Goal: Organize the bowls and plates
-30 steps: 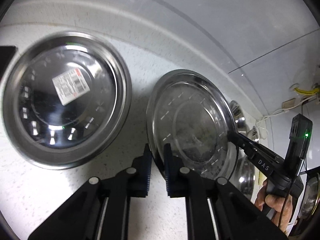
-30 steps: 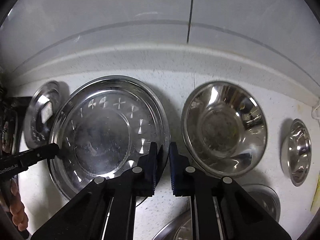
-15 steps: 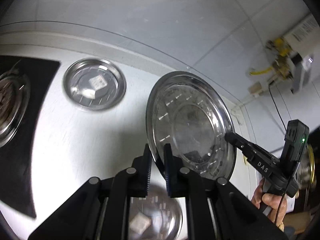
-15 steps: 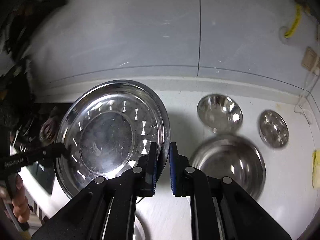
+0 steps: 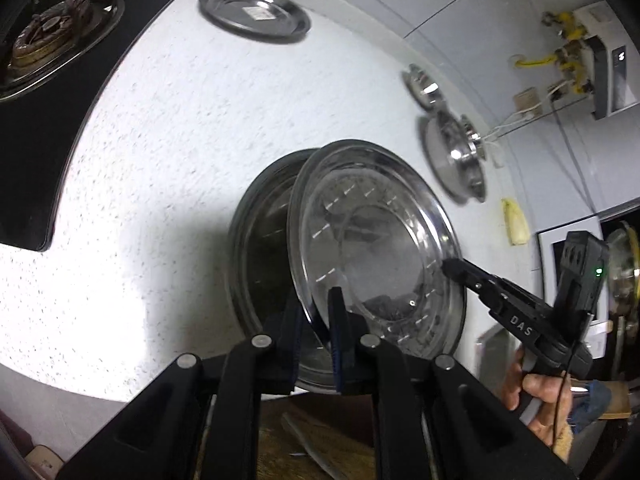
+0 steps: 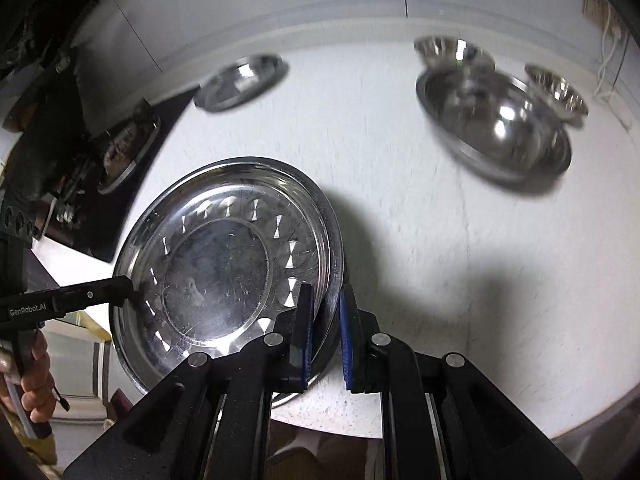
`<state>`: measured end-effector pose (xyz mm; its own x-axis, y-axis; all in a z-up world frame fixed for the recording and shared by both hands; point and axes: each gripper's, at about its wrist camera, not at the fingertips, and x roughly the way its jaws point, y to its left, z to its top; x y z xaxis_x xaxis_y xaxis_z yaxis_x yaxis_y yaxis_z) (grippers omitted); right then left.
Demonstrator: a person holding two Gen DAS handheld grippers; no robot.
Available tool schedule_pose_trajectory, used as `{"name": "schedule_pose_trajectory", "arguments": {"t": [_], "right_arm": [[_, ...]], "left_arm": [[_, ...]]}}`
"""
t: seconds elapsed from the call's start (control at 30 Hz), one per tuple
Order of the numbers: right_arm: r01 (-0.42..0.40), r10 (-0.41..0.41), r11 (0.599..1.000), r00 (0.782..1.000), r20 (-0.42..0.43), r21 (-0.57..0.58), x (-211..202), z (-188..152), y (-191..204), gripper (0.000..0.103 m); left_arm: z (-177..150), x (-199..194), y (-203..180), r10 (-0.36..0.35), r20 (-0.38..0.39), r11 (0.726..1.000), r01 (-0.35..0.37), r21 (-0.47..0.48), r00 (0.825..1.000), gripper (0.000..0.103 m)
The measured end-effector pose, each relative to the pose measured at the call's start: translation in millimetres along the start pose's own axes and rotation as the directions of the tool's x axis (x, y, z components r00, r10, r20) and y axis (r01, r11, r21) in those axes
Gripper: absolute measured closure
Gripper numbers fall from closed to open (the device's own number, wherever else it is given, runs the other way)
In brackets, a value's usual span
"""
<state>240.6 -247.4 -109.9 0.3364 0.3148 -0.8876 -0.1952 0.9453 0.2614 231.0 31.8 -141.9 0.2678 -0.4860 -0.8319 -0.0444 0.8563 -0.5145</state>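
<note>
Both claws carry one steel plate (image 5: pixel 372 264) between them, each clamped narrow on an opposite edge of its rim: the left gripper (image 5: pixel 314 344) on the near-left edge in its own view, the right gripper (image 6: pixel 324 332) on the plate's right edge in its view. The plate hangs tilted over a second plate (image 5: pixel 260 248) that lies on the white counter (image 5: pixel 160 128) near its front edge — the step in hand looks like stacking the carried plate onto that one.

The next move calls for levelling the plate, centring it over the lower plate, lowering both hands together and only then opening the jaws; uneven release would let it slide or clatter.

The plate is round, shallow and shiny, with a ring of small stamped marks around a flat, scuffed centre. Further off stand a big bowl (image 6: pixel 496 128) with small bowls beside it, and a small plate (image 5: pixel 256 12) at the far side.
</note>
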Motion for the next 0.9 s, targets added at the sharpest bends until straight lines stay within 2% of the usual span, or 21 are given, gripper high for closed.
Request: {"name": "schedule_pose_trajectory", "arguments": {"t": [0.37, 0.73, 0.83, 0.9], "right_arm": [[-0.007, 0.006, 1.0, 0.999, -0.034, -0.017, 15.2, -13.6, 7.2, 0.091], [-0.012, 0.011, 1.0, 0.999, -0.05, -0.011, 23.8, -13.4, 3.4, 0.09], [-0.006, 0.006, 1.0, 0.999, -0.041, -0.005, 22.0, -12.4, 2.8, 0.089], [-0.012, 0.012, 1.0, 0.999, -0.03, 0.007, 18.1, -11.0, 1.0, 0.089]], "left_arm": [[-2.2, 10.5, 16.3, 0.049, 0.002, 0.999, -0.049, -0.022, 0.999, 0.092], [4.7, 19.2, 14.4, 0.099, 0.012, 0.995, -0.1, 0.02, 0.995, 0.091], [6.3, 14.6, 11.9, 0.138, 0.038, 0.989, -0.14, 0.038, 0.99, 0.091], [9.2, 8.6, 13.0, 0.113, 0.057, 0.993, -0.115, 0.039, 0.992, 0.091]]}}
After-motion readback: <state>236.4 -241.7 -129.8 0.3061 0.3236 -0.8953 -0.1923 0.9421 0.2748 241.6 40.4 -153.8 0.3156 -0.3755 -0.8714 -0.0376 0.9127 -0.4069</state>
